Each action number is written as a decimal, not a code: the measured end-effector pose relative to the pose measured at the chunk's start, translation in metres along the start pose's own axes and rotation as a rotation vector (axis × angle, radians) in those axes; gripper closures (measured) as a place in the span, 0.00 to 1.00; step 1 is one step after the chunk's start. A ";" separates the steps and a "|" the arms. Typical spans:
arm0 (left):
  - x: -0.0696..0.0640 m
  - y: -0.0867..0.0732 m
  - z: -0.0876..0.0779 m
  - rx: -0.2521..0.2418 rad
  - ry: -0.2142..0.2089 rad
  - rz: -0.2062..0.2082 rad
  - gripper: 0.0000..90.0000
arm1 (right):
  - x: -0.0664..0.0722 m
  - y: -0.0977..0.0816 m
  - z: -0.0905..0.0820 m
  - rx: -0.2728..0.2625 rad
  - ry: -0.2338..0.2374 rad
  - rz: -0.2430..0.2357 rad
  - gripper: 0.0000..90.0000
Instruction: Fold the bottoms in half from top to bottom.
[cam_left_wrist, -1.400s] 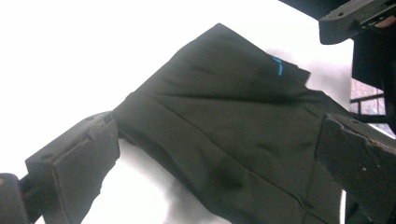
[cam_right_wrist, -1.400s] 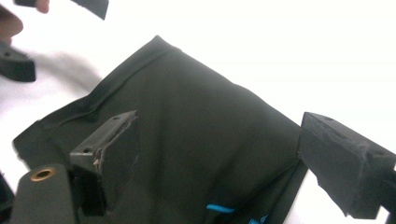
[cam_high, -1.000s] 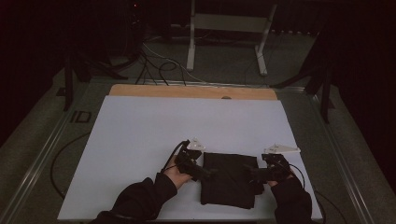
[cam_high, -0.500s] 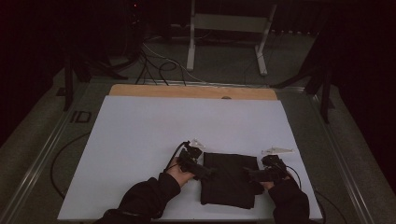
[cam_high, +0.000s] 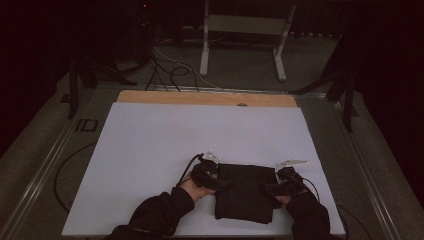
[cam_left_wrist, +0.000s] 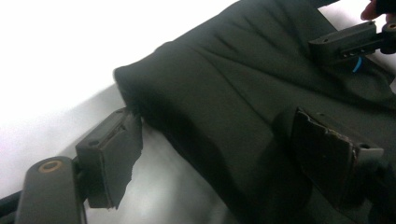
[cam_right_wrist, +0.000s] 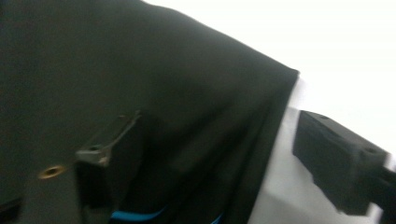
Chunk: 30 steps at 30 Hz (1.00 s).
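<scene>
High view: both hand-held grippers' jaws closing over cloth (cam_high: 245, 192).

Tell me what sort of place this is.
Probably a lab or recording workspace, kept dim: a white-topped table with a folded black cloth on it, loose cables across the floor, and a metal stand behind.

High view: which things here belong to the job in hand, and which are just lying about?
In the job:
- black folded cloth on the white table top
- left hand-held gripper, jaws just closing around the cloth's edge, not yet pressing
- right hand-held gripper, likewise at the opposite edge

Lying about:
- wooden strip at the table's far edge
- cables on the floor
- white metal stand behind
</scene>
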<state>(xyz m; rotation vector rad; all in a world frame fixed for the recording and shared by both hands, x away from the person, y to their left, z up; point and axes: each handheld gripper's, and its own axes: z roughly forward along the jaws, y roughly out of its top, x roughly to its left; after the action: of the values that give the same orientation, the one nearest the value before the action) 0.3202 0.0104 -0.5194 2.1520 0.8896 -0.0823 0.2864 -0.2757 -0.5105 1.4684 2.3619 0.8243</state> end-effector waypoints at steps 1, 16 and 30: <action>0.000 0.000 0.000 0.003 -0.017 -0.006 0.24 | 0.001 0.000 -0.001 0.003 0.007 -0.008 0.29; -0.004 0.001 0.003 0.037 -0.070 -0.008 0.66 | 0.007 0.000 -0.005 0.006 0.099 -0.039 0.74; -0.009 0.008 -0.007 0.012 -0.101 0.008 0.84 | 0.018 0.003 -0.013 -0.038 0.080 -0.095 0.87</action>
<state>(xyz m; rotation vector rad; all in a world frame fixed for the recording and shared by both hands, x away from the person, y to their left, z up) 0.3169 0.0063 -0.5060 2.1427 0.8239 -0.1915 0.2742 -0.2633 -0.4965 1.3213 2.4386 0.9144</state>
